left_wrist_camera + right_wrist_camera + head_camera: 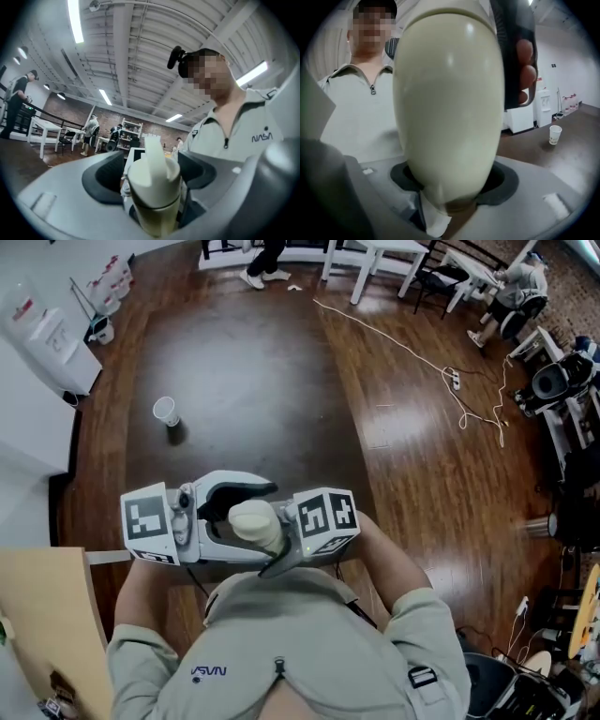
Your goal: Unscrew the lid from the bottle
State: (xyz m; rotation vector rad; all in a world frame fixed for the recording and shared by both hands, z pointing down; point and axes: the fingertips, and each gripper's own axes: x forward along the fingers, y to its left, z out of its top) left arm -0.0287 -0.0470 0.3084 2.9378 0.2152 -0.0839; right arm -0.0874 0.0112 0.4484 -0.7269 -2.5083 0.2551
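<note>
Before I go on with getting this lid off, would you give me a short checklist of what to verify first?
1. Hold on the bottle: ok. The right hand-held gripper is closed on its cream body.
2. Grip on the lid: not ok. The left hand-held gripper has its jaws apart around the lid, and the pads are not pressing on it.
3. Lid centred between the left jaws: ok.
4. Lid seated on the bottle: ok, it has not come off.
5. How far the lid is loosened: cannot tell.
</note>
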